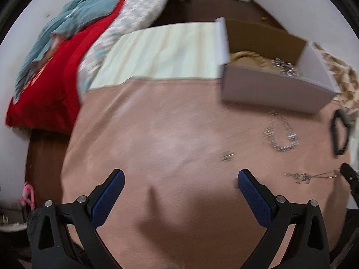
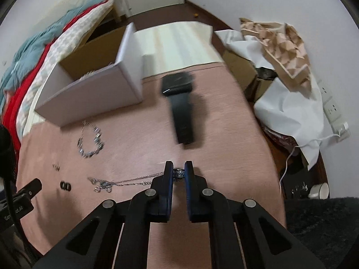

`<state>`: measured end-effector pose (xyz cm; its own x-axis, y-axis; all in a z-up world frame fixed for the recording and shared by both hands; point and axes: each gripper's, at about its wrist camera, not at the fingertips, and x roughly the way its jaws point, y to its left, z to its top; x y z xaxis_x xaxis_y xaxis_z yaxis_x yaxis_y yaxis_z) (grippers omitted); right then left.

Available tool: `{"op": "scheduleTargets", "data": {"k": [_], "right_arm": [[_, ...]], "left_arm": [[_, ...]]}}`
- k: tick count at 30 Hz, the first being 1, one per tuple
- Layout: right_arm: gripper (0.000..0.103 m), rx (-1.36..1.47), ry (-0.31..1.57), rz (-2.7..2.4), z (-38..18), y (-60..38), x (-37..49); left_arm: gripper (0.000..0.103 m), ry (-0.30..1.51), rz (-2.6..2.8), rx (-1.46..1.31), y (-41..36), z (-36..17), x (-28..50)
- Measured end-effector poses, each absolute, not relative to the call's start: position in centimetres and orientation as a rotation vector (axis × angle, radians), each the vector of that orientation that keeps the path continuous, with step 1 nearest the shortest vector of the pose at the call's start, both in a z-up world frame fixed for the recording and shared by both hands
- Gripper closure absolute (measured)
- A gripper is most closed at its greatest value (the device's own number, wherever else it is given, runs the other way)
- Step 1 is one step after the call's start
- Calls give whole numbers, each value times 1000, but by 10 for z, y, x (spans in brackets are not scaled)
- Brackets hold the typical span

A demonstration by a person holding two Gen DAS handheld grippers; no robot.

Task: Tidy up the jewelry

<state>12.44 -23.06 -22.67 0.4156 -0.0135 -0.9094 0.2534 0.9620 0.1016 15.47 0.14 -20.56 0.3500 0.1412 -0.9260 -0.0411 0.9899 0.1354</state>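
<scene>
Your right hand-held gripper [image 2: 178, 170] is pinched narrow on a small sparkling ring [image 2: 178, 173] held between its fingertips, just above the pink cloth [image 2: 224, 134]. A thin chain necklace [image 2: 125, 182] trails from the ring toward 9 o'clock, ending in a tangle of links. Farther at 9 o'clock lie two dark earrings [image 2: 65, 185]; at 10 o'clock, a chunky silver bracelet [image 2: 90, 143]. At 12 o'clock a black watch [image 2: 180, 103] lies blurred. The open white box [image 2: 94, 89] sits at 11 o'clock, jewelry inside. Your left hand-held gripper [image 1: 180, 178] hovers wide open over bare cloth, angled downward. Lettering on its body at the right view's left edge is too blurred to read.
</scene>
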Motion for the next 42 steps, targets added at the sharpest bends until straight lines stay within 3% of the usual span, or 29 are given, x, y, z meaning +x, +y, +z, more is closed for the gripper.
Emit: {"op": "scheduleTargets", "data": {"k": [10, 20, 24, 26, 28, 33, 42], "right_arm": [[93, 300, 1110, -244, -216, -274, 125], [93, 370, 1140, -267, -231, -288, 122], [93, 385, 1150, -268, -235, -290, 124], [93, 388, 1153, -267, -236, -290, 124], [93, 392, 1154, -266, -236, -290, 124], [93, 396, 1146, -257, -231, -289, 125], [93, 391, 1100, -188, -200, -279, 126]], "left_arm": [[0, 1192, -198, 380, -102, -220, 185], [25, 1206, -301, 495, -130, -238, 186], [49, 1217, -354, 470, -131, -235, 186], [85, 1226, -392, 456, -133, -234, 183], [98, 1232, -405, 460, -135, -233, 182], [103, 1240, -403, 423, -130, -231, 181], [103, 1227, -394, 230, -96, -195, 176]]}}
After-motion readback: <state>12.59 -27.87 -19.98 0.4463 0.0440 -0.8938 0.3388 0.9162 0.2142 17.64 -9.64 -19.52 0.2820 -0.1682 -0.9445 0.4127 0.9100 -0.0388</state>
